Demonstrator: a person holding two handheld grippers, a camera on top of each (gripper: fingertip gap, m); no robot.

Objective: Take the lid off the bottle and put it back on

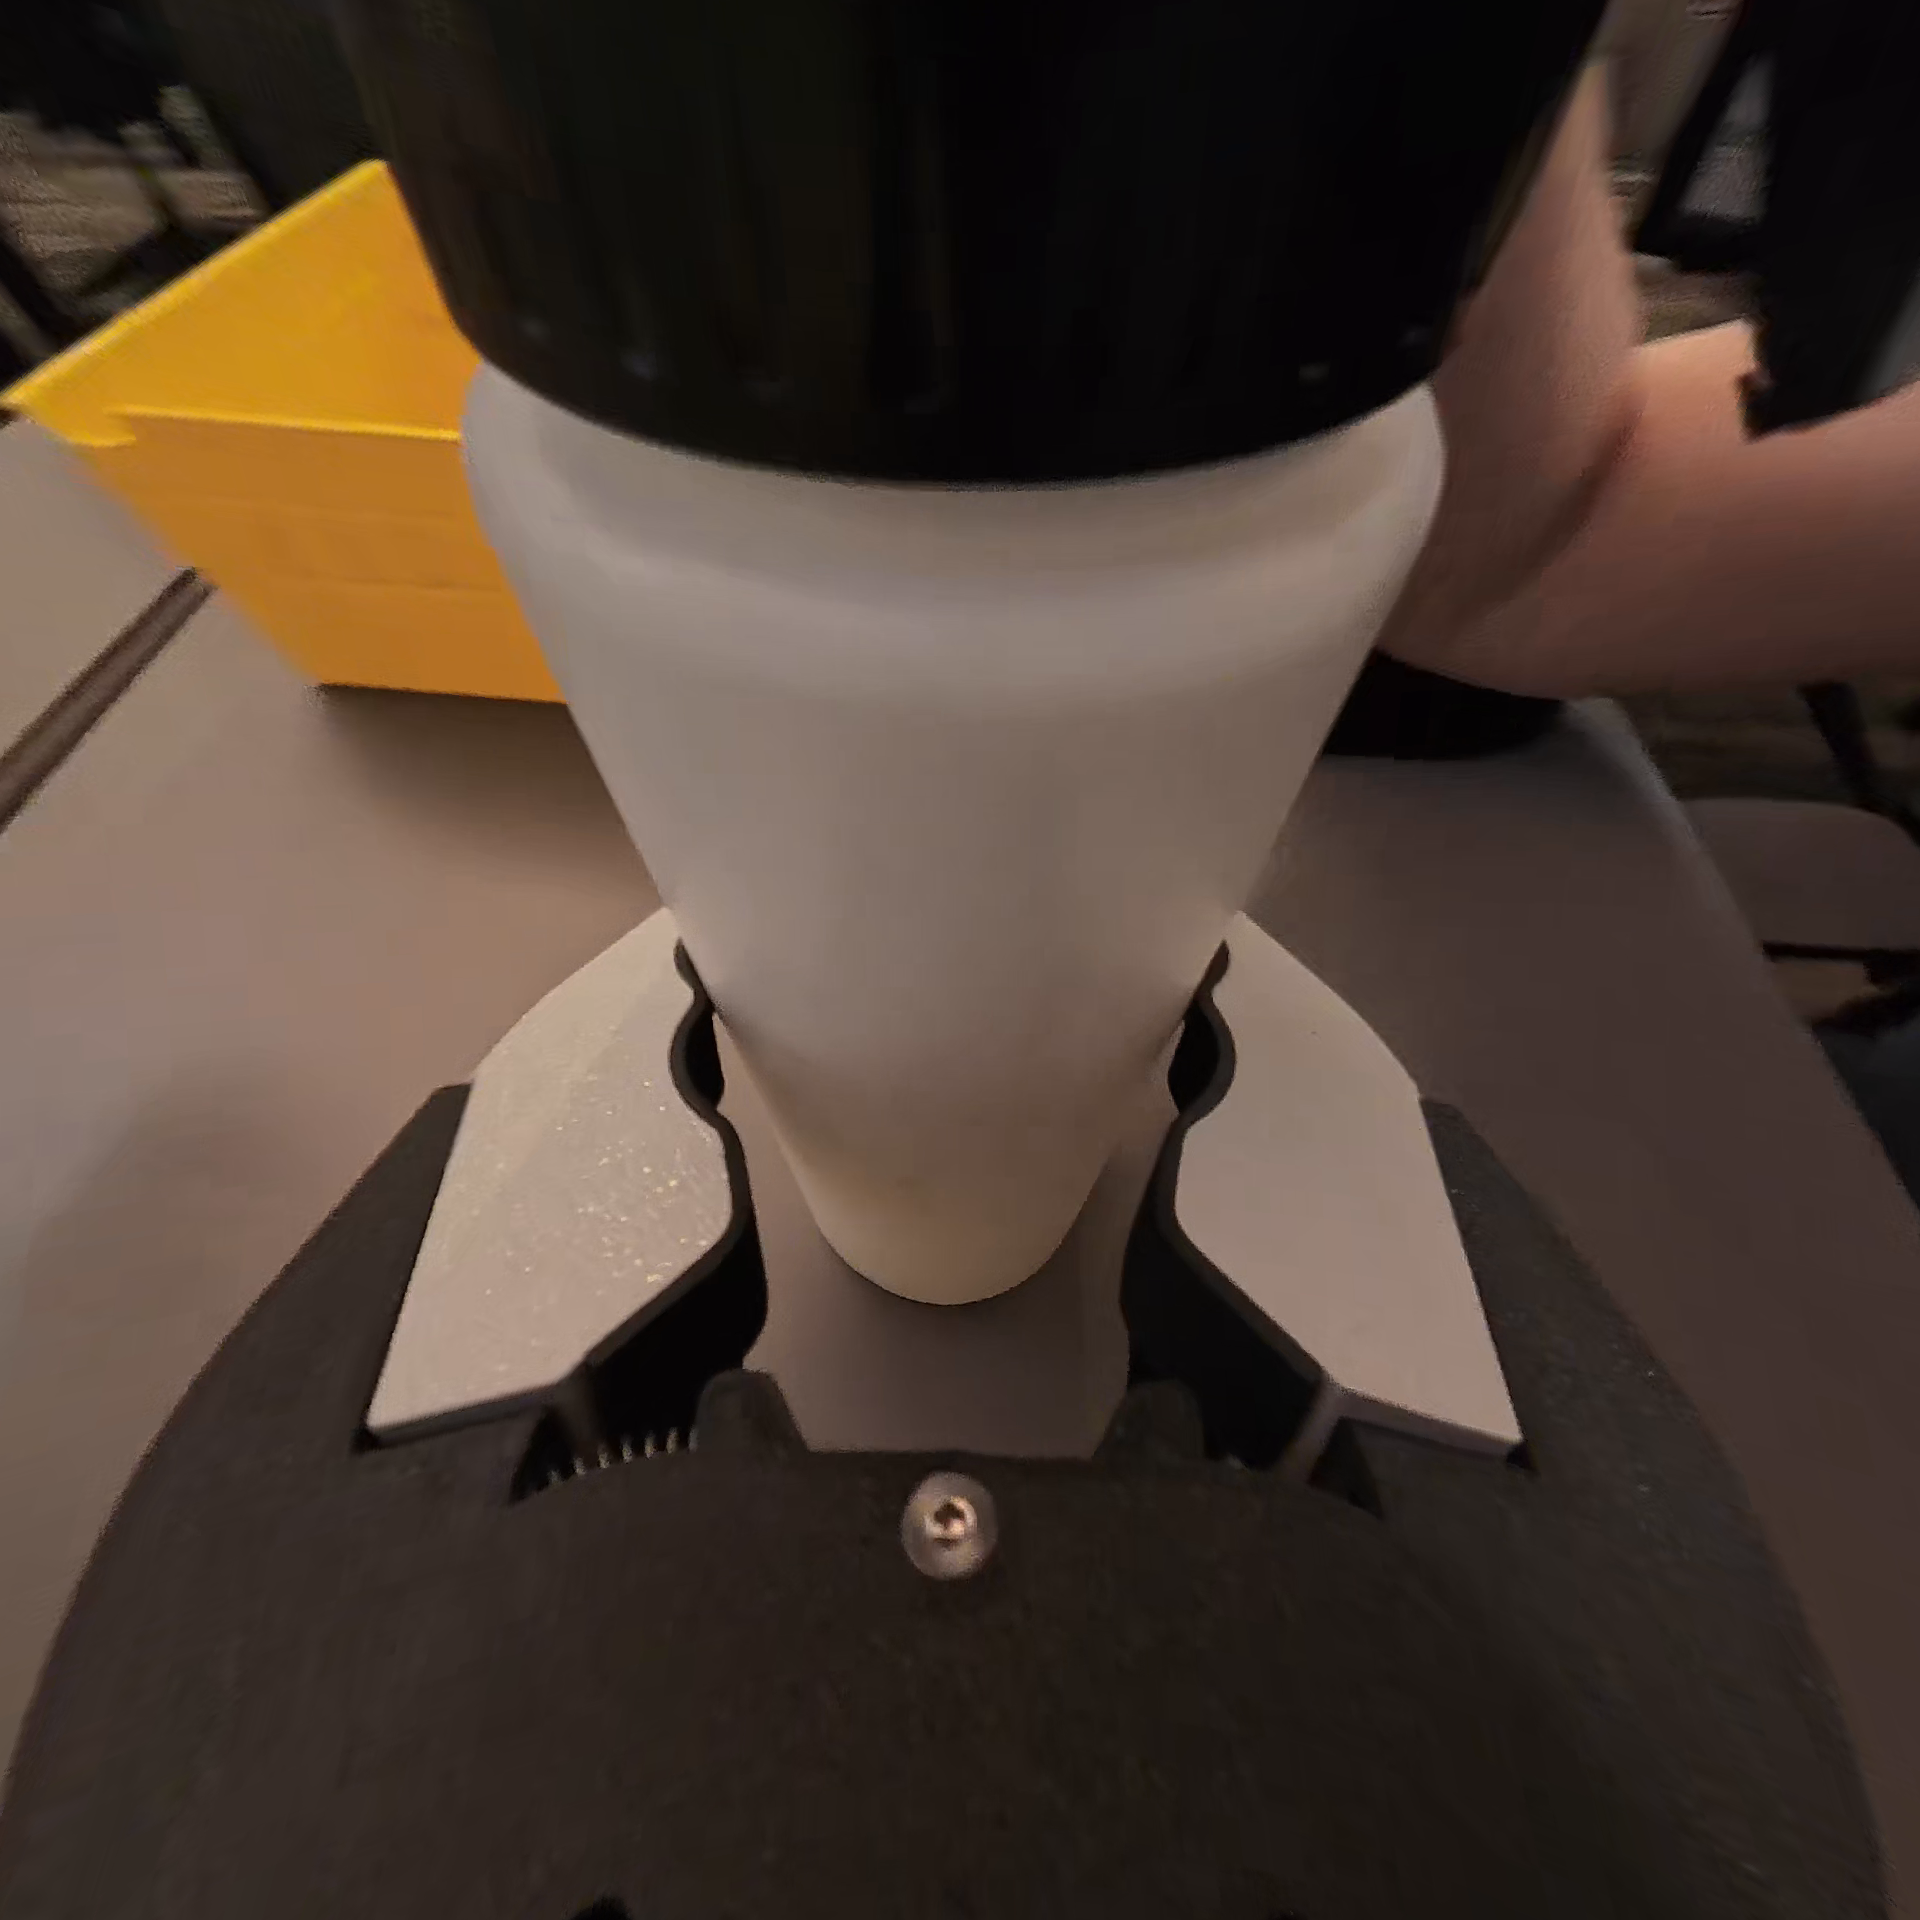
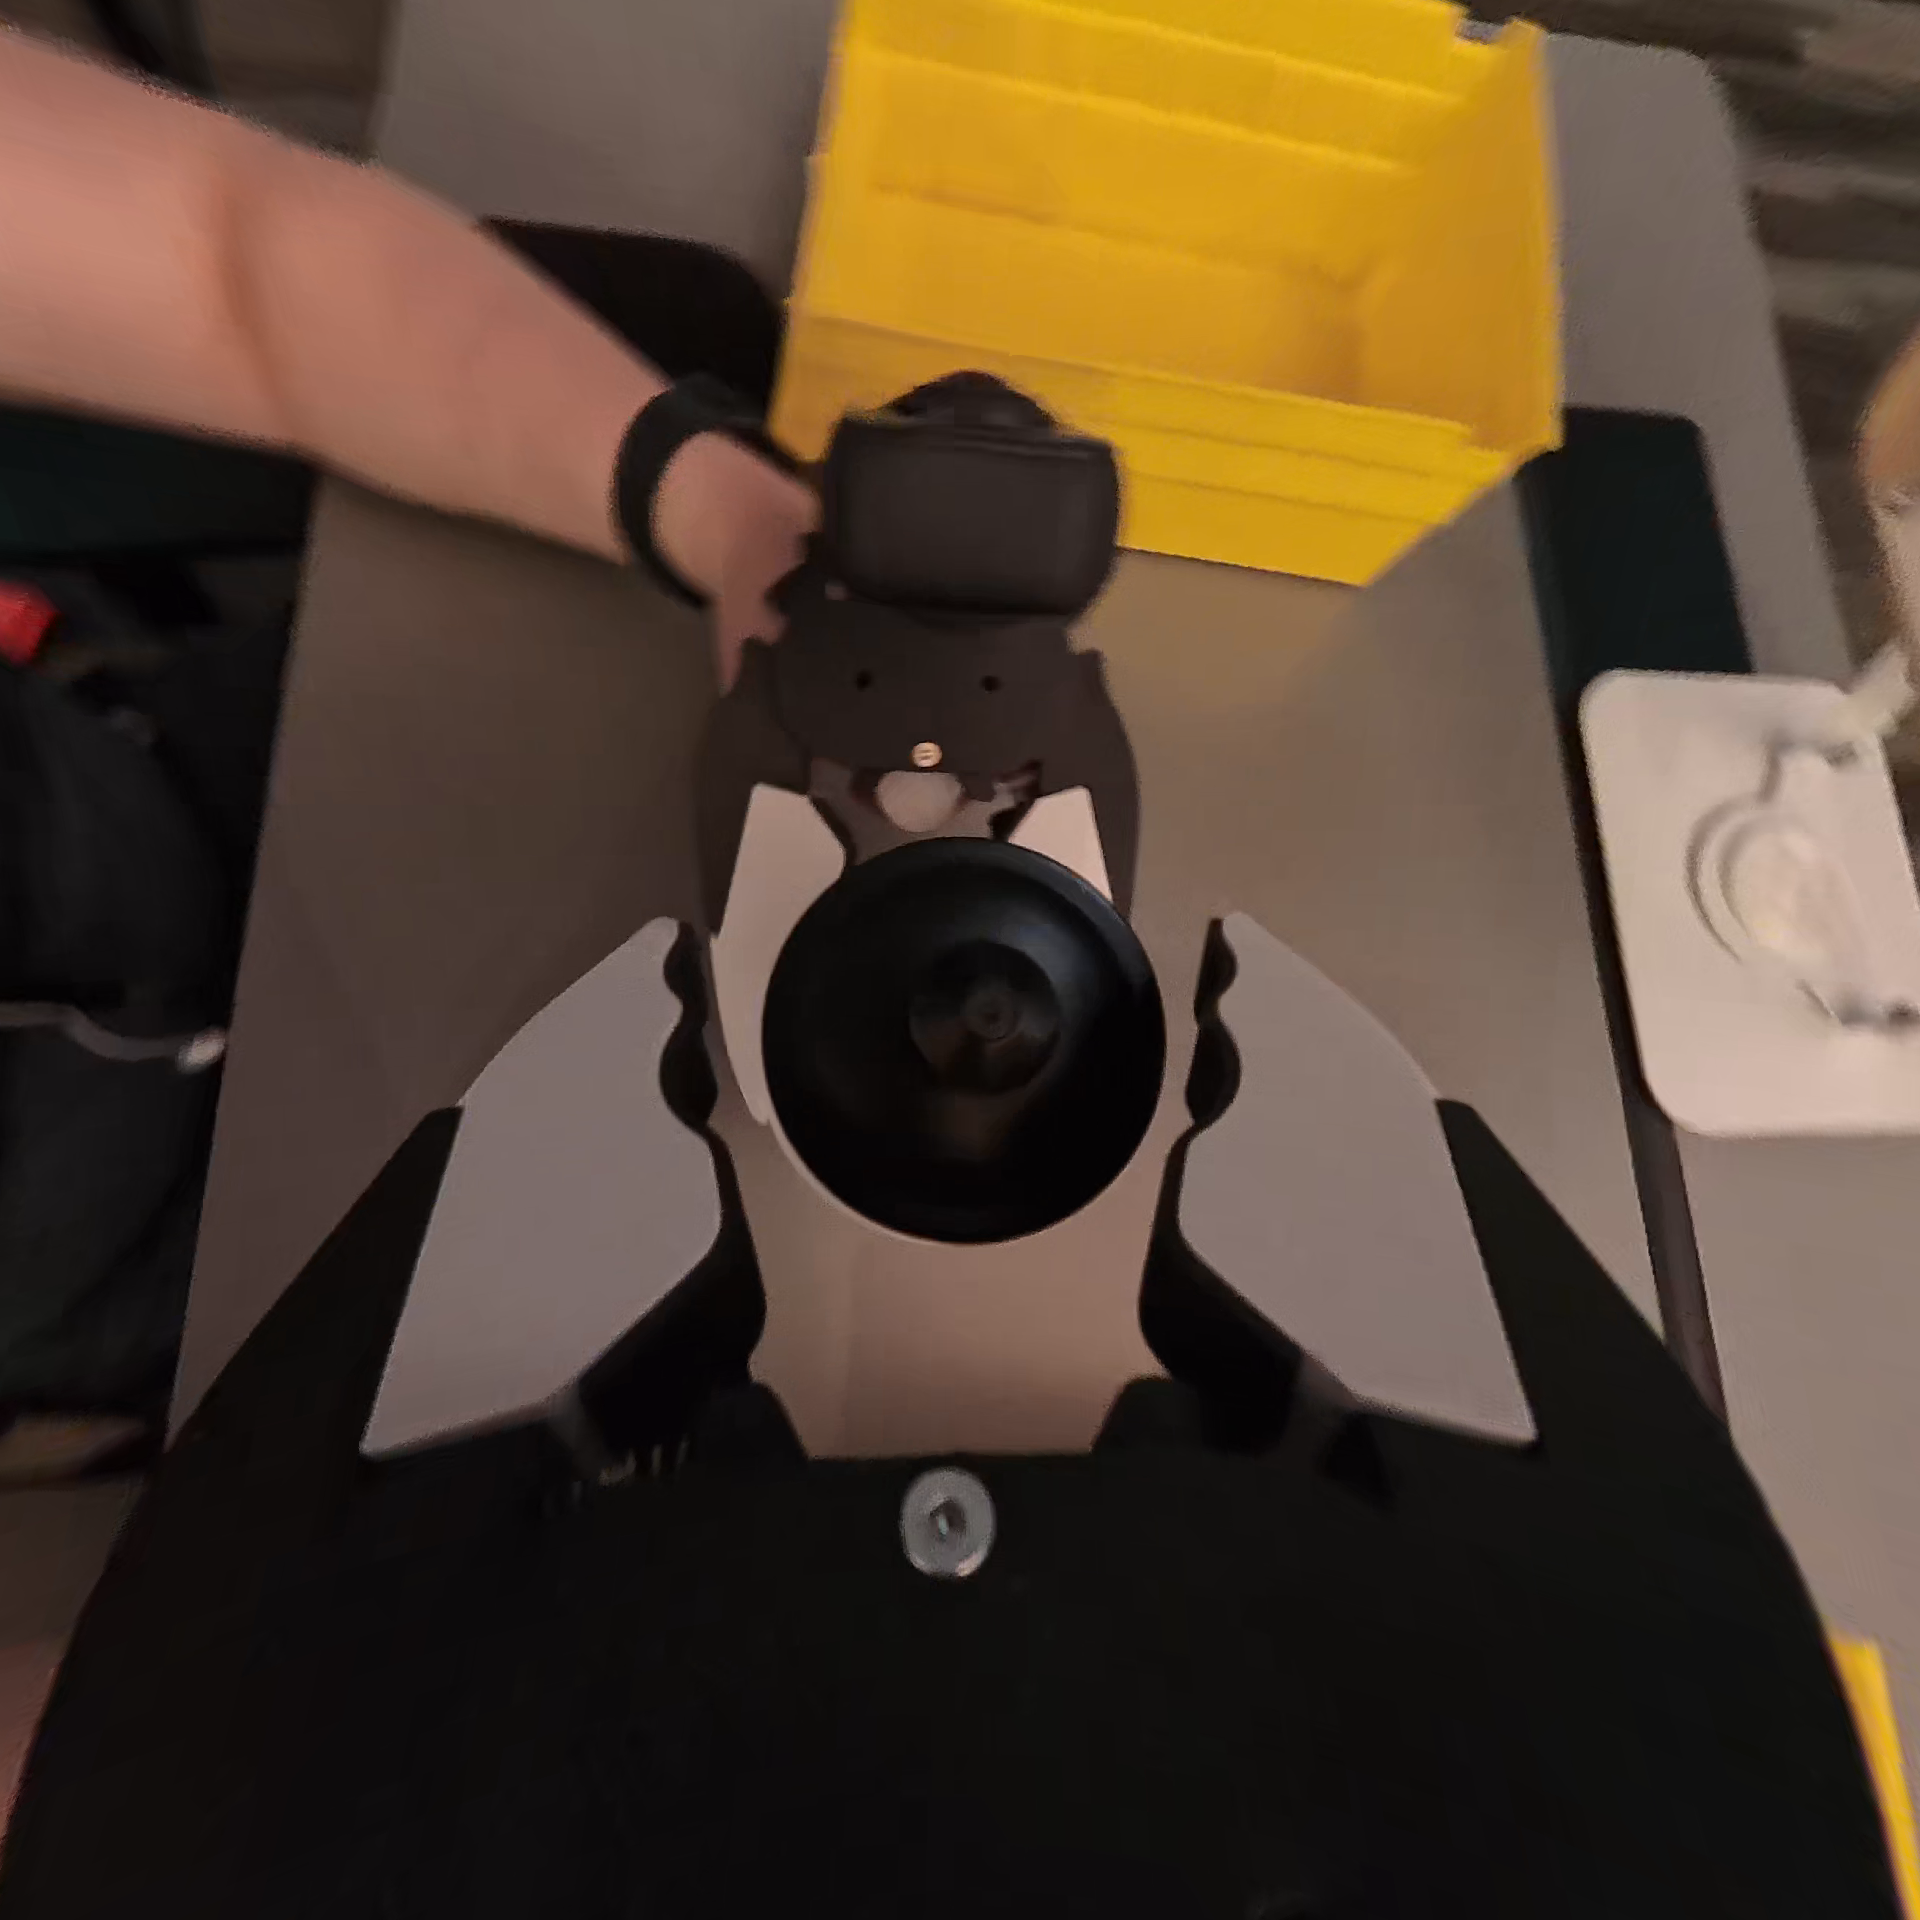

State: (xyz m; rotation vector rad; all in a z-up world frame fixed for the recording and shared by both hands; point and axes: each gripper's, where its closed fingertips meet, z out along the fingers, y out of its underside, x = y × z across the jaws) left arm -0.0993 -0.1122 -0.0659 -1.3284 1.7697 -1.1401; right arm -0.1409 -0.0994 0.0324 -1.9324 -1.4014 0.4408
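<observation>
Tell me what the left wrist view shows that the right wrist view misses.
Left only: the bottle's white side, squeezed between the left gripper, with the lid's ribbed edge above it.
Right only: the lid top from above between the open right gripper, the person's forearm, and a white tray.
Both: bottle, lid, yellow bin, grey table.

left gripper (image 1: 951,1039): clamped, level | right gripper (image 2: 951,1039): spread, pointing down
</observation>
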